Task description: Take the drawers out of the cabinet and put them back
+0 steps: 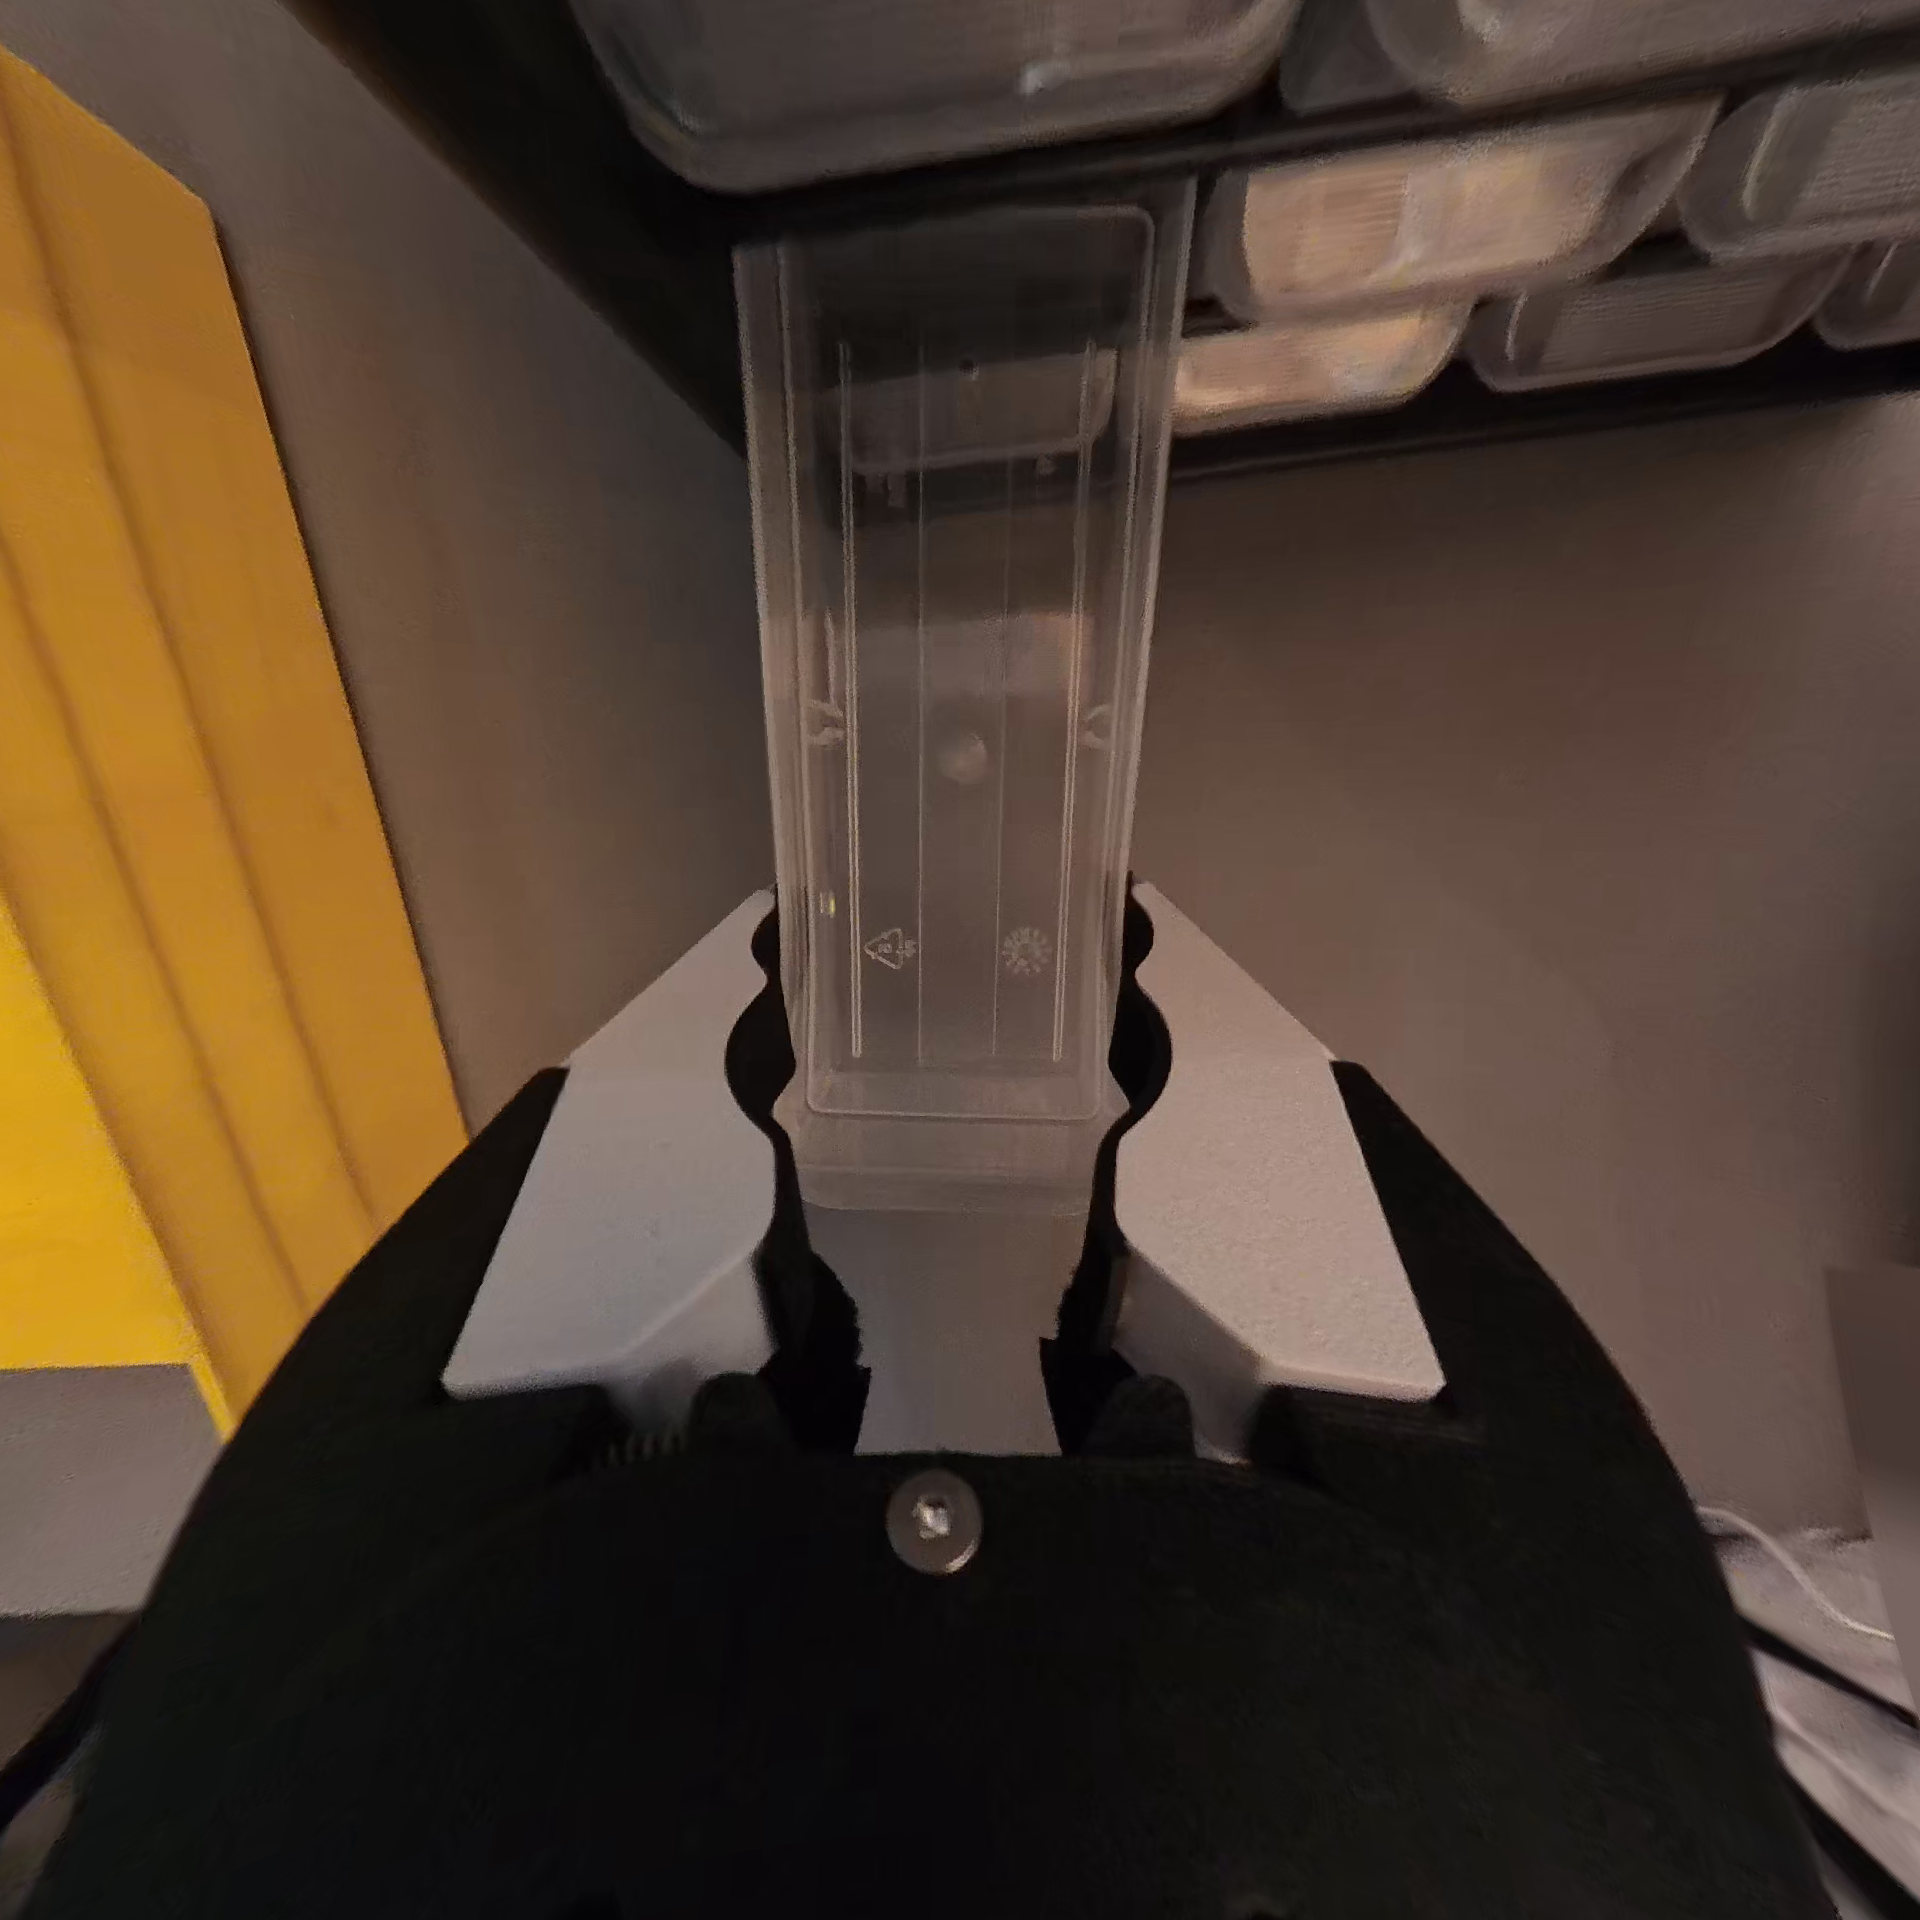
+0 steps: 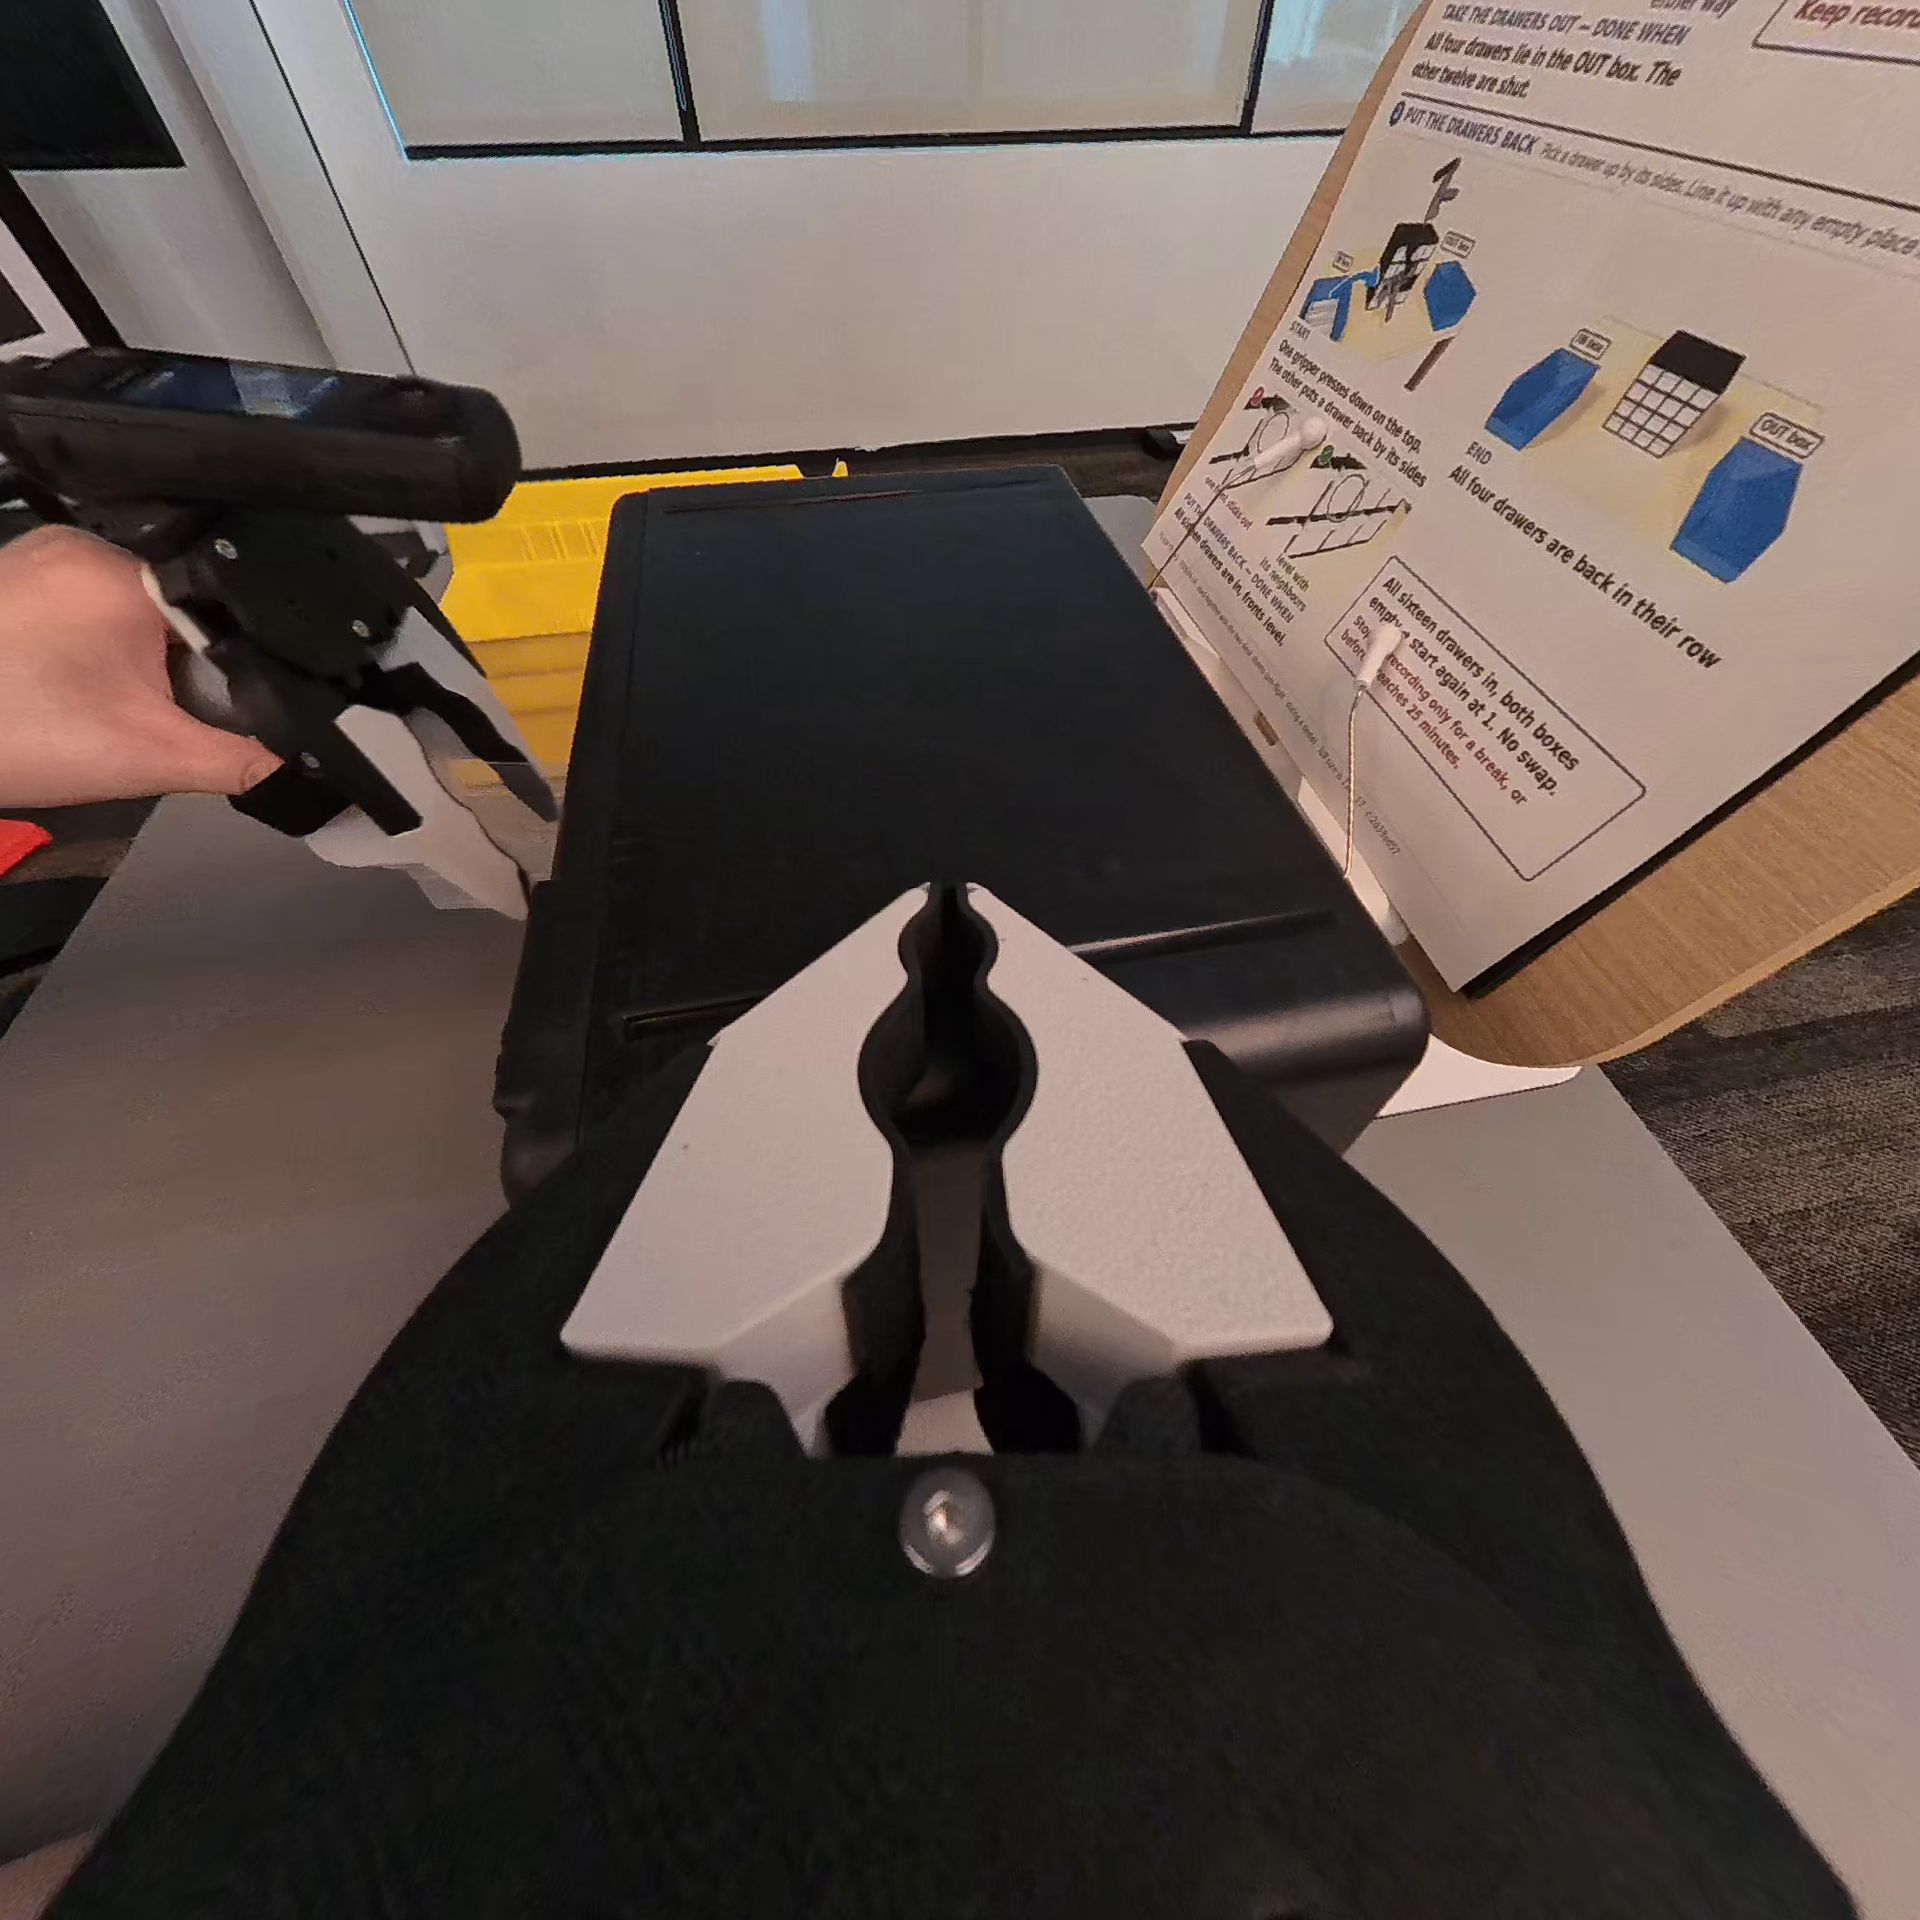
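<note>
Your left gripper [image 1: 951,1039] is clamped on the sides of a clear, narrow rectangular plastic drawer [image 1: 956,675], gripping at its near end. The drawer's far end sits at the face of the black plastic drawer cabinet [image 1: 1195,447], at the left end of a row; whether it is inside the slot or just at the mouth, can't tell. Neighbouring clear drawers [image 1: 1434,218] to its right and above are seated in the cabinet. A yellow plastic bin [image 1: 156,727] is off to the left, beside the cabinet.

Your right gripper [image 2: 948,899] has its jaws closed together, holding nothing. Tips sit over the near part of the cabinet's flat black top [image 2: 914,707]; contact or hover, can't tell. In the right wrist view your hand [image 2: 83,665] holds the left gripper [image 2: 499,831] at the cabinet's left side, low near the grey table [image 2: 239,1039]. A printed instruction board [image 2: 1558,468] leans on a wooden stand to the right of the cabinet.
</note>
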The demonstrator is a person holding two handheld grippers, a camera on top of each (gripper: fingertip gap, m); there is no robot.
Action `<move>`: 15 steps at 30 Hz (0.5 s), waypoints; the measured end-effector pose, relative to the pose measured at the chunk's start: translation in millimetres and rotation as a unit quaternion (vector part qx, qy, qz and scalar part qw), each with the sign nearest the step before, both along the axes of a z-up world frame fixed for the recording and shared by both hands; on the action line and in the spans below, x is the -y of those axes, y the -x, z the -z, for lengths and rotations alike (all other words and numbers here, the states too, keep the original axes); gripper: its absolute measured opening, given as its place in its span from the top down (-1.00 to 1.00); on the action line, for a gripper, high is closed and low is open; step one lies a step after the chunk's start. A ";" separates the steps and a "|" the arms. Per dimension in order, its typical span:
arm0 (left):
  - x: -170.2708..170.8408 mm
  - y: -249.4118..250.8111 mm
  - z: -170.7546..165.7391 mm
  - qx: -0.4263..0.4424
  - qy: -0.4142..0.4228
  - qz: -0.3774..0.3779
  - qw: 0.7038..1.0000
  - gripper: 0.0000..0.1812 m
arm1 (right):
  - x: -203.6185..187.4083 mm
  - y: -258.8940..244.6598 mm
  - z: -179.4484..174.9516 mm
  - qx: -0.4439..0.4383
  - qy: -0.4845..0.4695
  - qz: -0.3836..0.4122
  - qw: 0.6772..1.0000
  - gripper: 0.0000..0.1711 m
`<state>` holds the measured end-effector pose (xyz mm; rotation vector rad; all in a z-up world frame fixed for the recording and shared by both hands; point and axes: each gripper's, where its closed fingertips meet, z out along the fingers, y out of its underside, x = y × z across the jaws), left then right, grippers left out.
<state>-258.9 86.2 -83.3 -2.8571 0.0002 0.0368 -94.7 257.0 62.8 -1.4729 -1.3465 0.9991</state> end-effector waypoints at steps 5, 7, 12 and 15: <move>-23.2 -1.4 6.5 0.014 -0.026 -0.016 0.999 0.33 | 0.0 -0.1 0.1 -0.002 0.002 -0.003 1.000 1.00; -35.3 -1.8 7.8 0.012 -0.048 -0.016 0.999 0.33 | -0.1 -0.1 0.0 0.000 0.000 -0.003 1.000 1.00; -55.3 -10.8 3.9 0.019 -0.116 0.016 0.993 0.28 | -0.1 -0.2 0.0 0.001 -0.001 -0.004 1.000 1.00; -48.4 -22.7 0.0 0.034 -0.150 0.065 0.986 0.05 | -0.1 -0.2 0.0 -0.002 0.003 -0.007 1.000 1.00</move>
